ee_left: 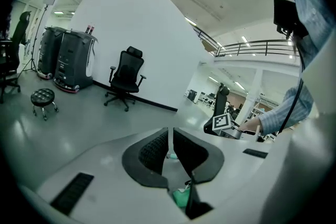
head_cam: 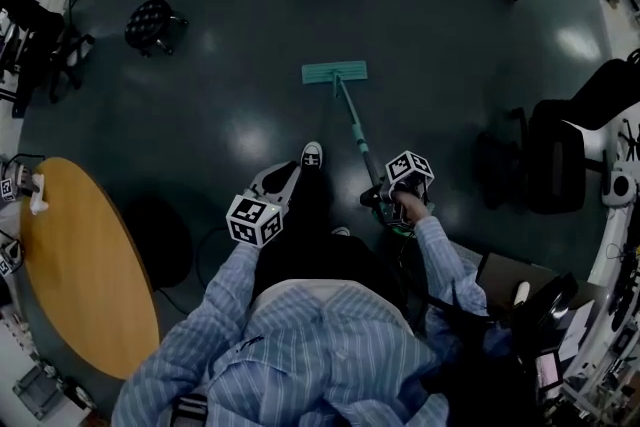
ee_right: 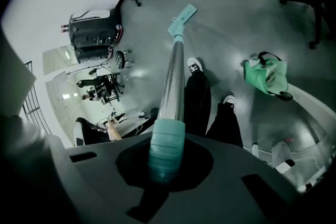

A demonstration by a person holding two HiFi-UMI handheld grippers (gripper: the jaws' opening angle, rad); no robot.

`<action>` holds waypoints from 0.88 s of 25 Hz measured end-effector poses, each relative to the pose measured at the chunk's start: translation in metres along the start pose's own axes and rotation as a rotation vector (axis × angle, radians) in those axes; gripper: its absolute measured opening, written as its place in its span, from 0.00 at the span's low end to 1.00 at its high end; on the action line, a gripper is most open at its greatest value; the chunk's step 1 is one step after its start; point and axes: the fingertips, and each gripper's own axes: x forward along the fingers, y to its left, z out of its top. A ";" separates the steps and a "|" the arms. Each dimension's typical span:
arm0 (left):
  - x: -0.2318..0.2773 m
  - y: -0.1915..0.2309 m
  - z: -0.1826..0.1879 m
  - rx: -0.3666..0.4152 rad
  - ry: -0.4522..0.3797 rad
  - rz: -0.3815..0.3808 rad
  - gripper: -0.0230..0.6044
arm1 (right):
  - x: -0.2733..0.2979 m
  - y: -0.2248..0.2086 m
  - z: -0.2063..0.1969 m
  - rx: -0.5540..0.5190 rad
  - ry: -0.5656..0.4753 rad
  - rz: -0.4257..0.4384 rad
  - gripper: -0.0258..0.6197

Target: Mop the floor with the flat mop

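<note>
The flat mop (head_cam: 350, 115) lies ahead of the person; its teal head (head_cam: 335, 72) rests flat on the dark floor (head_cam: 220, 105), far from the body, and the handle (head_cam: 358, 140) slants back and to the right into the right gripper (head_cam: 378, 198); in the right gripper view the jaws of that gripper (ee_right: 165, 165) are clamped round the ribbed teal grip (ee_right: 166, 147) at the handle's near end, with the head (ee_right: 182, 16) far beyond them; the left gripper (head_cam: 278, 183) hangs to the left of the handle, apart from it, above a white shoe (head_cam: 312, 155); its jaws (ee_left: 170, 149) are closed to a thin slit, with nothing gripped; a wooden table (head_cam: 80, 265) stands near left.
</note>
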 end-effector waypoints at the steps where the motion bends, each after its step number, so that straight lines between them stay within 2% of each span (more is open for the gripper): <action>1: -0.008 -0.009 -0.007 -0.001 -0.002 0.001 0.08 | 0.002 -0.009 -0.016 0.001 0.002 0.001 0.05; 7: -0.049 -0.056 -0.036 0.009 -0.018 -0.016 0.08 | 0.013 -0.055 -0.105 0.002 0.012 0.001 0.05; 12: -0.077 -0.080 -0.047 0.005 -0.051 0.004 0.08 | 0.008 -0.094 -0.167 -0.002 0.035 -0.017 0.05; 17: -0.092 -0.092 -0.050 0.020 -0.070 0.003 0.08 | -0.001 -0.119 -0.215 -0.005 0.060 -0.028 0.05; 22: -0.093 -0.108 -0.057 0.029 -0.058 -0.020 0.08 | -0.013 -0.134 -0.246 -0.003 0.083 -0.041 0.05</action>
